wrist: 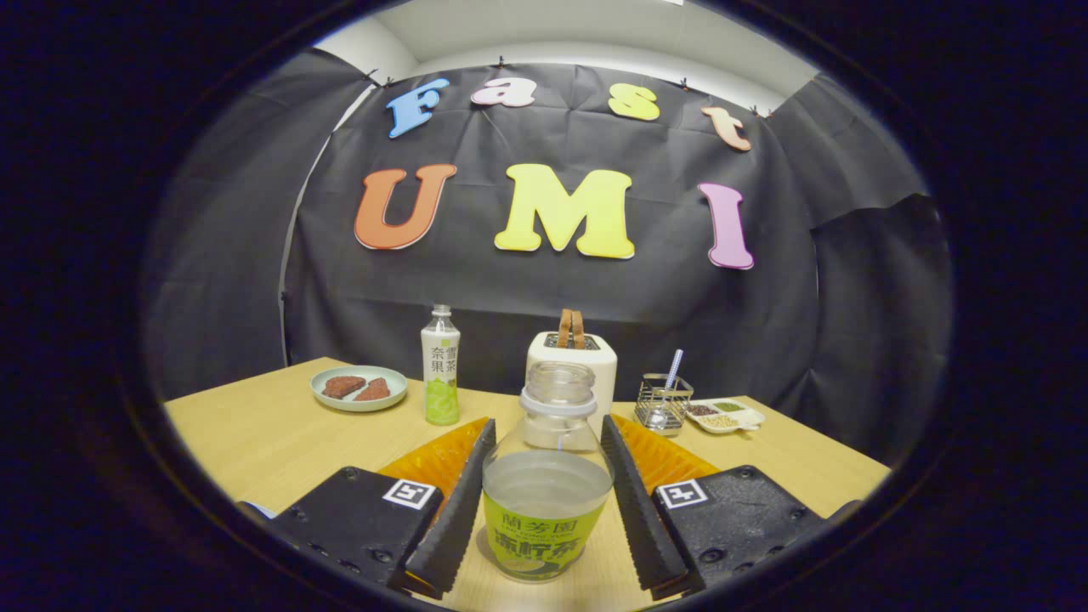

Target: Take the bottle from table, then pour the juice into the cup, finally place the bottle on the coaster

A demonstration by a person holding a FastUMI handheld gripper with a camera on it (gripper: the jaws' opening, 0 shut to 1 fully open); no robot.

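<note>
Your gripper [547, 501] open around the uncapped juice bottle [548, 476], fingers flanking without touching, bottle upright on the wooden table [255, 433], green Chinese-lettered label, capped tea bottle [440, 365] and toaster [576, 361] beyond.

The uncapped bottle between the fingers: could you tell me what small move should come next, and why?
Probably close the gripper on the bottle. It stands upright on the table, capless and partly filled, squarely between the two fingers, which flank its shoulder. Whether they already press on it I cannot tell. A firm, level squeeze should come before any lift, so nothing spills.
</note>
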